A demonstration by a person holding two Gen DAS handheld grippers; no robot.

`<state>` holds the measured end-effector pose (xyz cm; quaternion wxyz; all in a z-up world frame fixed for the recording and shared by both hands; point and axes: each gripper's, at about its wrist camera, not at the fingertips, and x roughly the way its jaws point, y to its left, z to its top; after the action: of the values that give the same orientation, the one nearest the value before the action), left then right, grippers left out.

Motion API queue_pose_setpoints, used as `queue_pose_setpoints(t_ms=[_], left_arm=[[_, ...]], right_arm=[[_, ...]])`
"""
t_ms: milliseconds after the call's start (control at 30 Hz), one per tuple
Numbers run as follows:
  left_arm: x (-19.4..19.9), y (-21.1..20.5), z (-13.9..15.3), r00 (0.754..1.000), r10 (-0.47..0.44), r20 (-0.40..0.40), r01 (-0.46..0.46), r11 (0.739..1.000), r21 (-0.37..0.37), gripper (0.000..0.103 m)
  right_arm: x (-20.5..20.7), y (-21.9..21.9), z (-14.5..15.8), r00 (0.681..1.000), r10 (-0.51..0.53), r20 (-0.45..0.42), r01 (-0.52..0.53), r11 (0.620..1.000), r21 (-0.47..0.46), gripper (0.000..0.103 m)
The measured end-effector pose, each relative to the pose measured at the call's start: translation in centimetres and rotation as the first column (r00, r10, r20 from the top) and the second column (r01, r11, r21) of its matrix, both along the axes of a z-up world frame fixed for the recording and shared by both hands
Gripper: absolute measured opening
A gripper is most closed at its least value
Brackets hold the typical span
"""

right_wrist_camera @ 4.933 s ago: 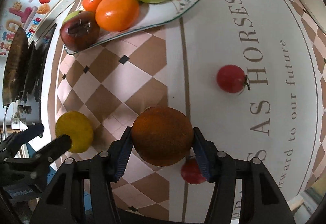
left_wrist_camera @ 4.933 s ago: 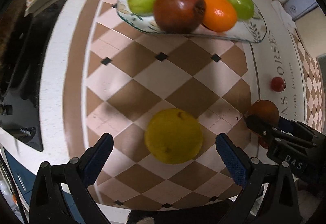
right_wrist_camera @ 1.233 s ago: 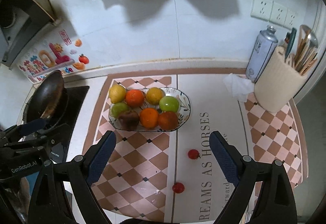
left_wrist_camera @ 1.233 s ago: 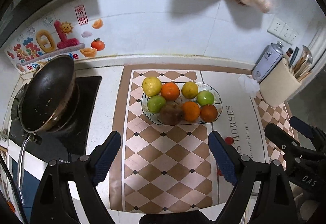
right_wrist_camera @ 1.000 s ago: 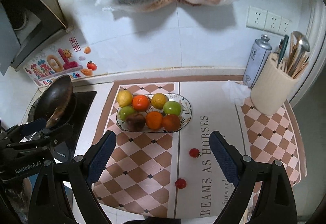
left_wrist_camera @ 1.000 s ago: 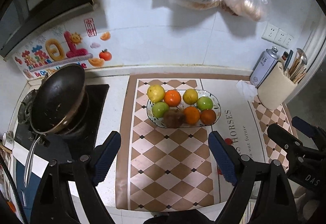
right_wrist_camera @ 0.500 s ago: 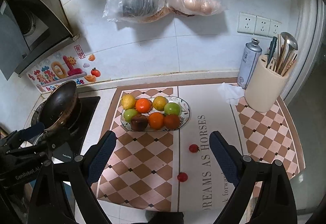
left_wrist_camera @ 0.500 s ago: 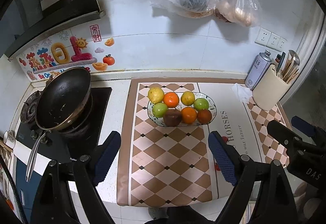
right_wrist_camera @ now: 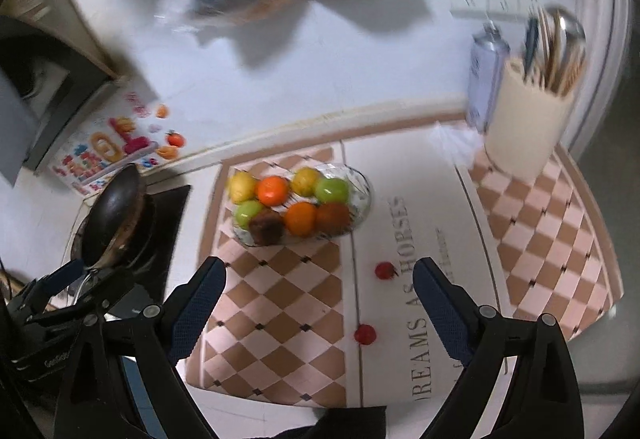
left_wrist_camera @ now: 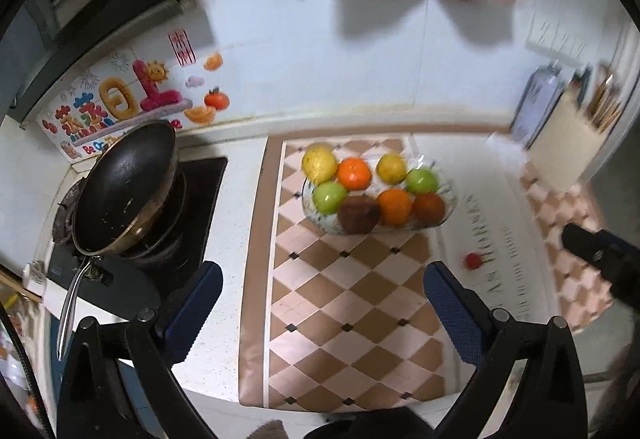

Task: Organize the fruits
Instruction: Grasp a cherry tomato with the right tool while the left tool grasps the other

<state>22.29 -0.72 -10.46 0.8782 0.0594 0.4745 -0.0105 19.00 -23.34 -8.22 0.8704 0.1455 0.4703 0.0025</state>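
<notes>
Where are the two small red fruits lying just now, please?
In the right wrist view, both small red fruits lie loose on the mat, in front of the fruit plate, beside its lettering.

both views looked from high above the counter, tilted steeply down and toward the back wall, each along its own gripper's two fingers, and both were blurred. the left wrist view sat toward the stove side, with the pan (left_wrist_camera: pixel 124 187) large at its left and the right gripper (left_wrist_camera: pixel 600 259) at its right edge. the right wrist view sat further right, with the utensil holder (right_wrist_camera: pixel 528 119) close at its upper right and the left gripper (right_wrist_camera: pixel 52 303) at its lower left. both shared the fruit plate (left_wrist_camera: pixel 450 199) (right_wrist_camera: pixel 366 195) and checkered mat (left_wrist_camera: pixel 344 299) (right_wrist_camera: pixel 280 299).
</notes>
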Motion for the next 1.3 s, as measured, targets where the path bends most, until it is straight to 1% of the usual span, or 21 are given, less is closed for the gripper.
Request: queue_pose_setpoints(t_ms=[100, 167, 233, 267, 300, 400, 467, 533, 600, 633, 700, 767, 833, 933, 967, 1000, 1100, 1200, 1233, 1267, 1300], left_arm=[[1.9, -1.4, -4.0, 0.998, 0.022, -0.062, -0.018, 0.998, 0.064, 0.103], [3.1, -2.1, -6.4, 0.993, 0.030, -0.112, -0.020, 0.996, 0.092, 0.103], [4.7, -2.8, -9.5, 0.982, 0.035, -0.187, -0.017, 0.995, 0.100, 0.103], [5.1, -3.0, -10.3, 0.977, 0.036, -0.209, -0.016, 0.995, 0.098, 0.103], [5.6, -3.3, -11.3, 0.972, 0.039, -0.233, -0.017, 0.995, 0.095, 0.103], [6.9, -4.1, -14.3, 0.952, 0.042, -0.303, -0.018, 0.997, 0.081, 0.103], [7.3, -4.7, -15.6, 0.941, 0.039, -0.337, -0.015, 0.997, 0.073, 0.103], [7.6, -5.4, -16.6, 0.932, 0.034, -0.361, -0.008, 0.997, 0.072, 0.103], [7.8, -6.1, -17.3, 0.926, 0.021, -0.378, 0.008, 0.997, 0.075, 0.103], [7.7, -6.5, -17.6, 0.921, 0.008, -0.390, 0.021, 0.997, 0.070, 0.103], [7.6, -7.1, -17.8, 0.908, -0.012, -0.418, 0.031, 0.999, 0.039, 0.103], [7.0, -8.0, -17.9, 0.890, -0.061, -0.452, 0.048, 0.998, -0.040, 0.103], [6.2, -9.2, -18.2, 0.863, -0.119, -0.492, 0.071, 0.991, -0.115, 0.103], [5.1, -11.4, -19.1, 0.816, -0.220, -0.535, 0.132, 0.971, -0.198, 0.101], [4.7, -12.3, -19.5, 0.804, -0.249, -0.540, 0.158, 0.965, -0.209, 0.099], [4.5, -13.0, -19.7, 0.796, -0.264, -0.545, 0.175, 0.962, -0.211, 0.094], [4.2, -14.9, -20.3, 0.772, -0.310, -0.554, 0.215, 0.949, -0.232, 0.086], [4.0, -16.3, -21.0, 0.751, -0.341, -0.566, 0.251, 0.940, -0.233, 0.075], [3.9, -16.7, -21.2, 0.744, -0.351, -0.569, 0.262, 0.936, -0.235, 0.068], [3.7, -17.0, -21.5, 0.735, -0.359, -0.575, 0.269, 0.933, -0.238, 0.065], [3.7, -17.3, -21.7, 0.729, -0.363, -0.580, 0.274, 0.932, -0.239, 0.058]], right_arm=[[2.3, -2.4, -4.7, 0.997, -0.020, -0.072, 0.021, 1.000, 0.013, 0.097], [3.8, -3.8, -8.3, 0.992, -0.027, -0.123, 0.030, 0.999, 0.019, 0.095], [5.6, -4.9, -12.0, 0.983, -0.025, -0.182, 0.031, 0.999, 0.026, 0.081], [6.5, -5.2, -13.8, 0.976, -0.022, -0.215, 0.030, 0.999, 0.036, 0.071], [7.3, -5.5, -15.5, 0.972, -0.015, -0.237, 0.028, 0.998, 0.051, 0.069], [9.2, -5.7, -19.1, 0.961, 0.007, -0.275, 0.007, 0.999, 0.047, 0.068], [10.4, -5.6, -21.4, 0.952, 0.033, -0.305, -0.016, 0.998, 0.059, 0.067], [11.0, -5.1, -23.0, 0.944, 0.055, -0.327, -0.036, 0.997, 0.062, 0.063], [11.4, -4.7, -24.4, 0.933, 0.076, -0.352, -0.056, 0.996, 0.067, 0.052], [11.4, -4.6, -24.7, 0.937, 0.084, -0.339, -0.065, 0.996, 0.067, 0.051], [11.4, -4.5, -24.3, 0.940, 0.110, -0.323, -0.095, 0.994, 0.060, 0.034], [10.9, -4.9, -23.7, 0.945, 0.107, -0.308, -0.090, 0.993, 0.071, 0.034], [10.0, -5.6, -22.7, 0.953, 0.098, -0.286, -0.084, 0.995, 0.061, 0.034], [7.9, -7.0, -21.6, 0.957, 0.074, -0.279, -0.054, 0.995, 0.079, 0.034], [7.2, -7.6, -21.4, 0.959, 0.065, -0.277, -0.043, 0.996, 0.082, 0.034], [6.4, -8.0, -21.2, 0.959, 0.056, -0.278, -0.035, 0.996, 0.080, 0.034], [4.7, -9.0, -20.8, 0.957, 0.033, -0.287, -0.014, 0.998, 0.068, 0.034], [3.6, -9.9, -21.3, 0.952, 0.013, -0.306, 0.005, 0.998, 0.060, 0.034], [3.2, -10.1, -21.6, 0.950, 0.010, -0.312, 0.011, 0.998, 0.063, 0.034], [3.0, -10.2, -21.8, 0.949, 0.005, -0.316, 0.016, 0.998, 0.064, 0.034], [2.8, -10.2, -21.9, 0.948, 0.000, -0.318, 0.021, 0.998, 0.064, 0.034]])
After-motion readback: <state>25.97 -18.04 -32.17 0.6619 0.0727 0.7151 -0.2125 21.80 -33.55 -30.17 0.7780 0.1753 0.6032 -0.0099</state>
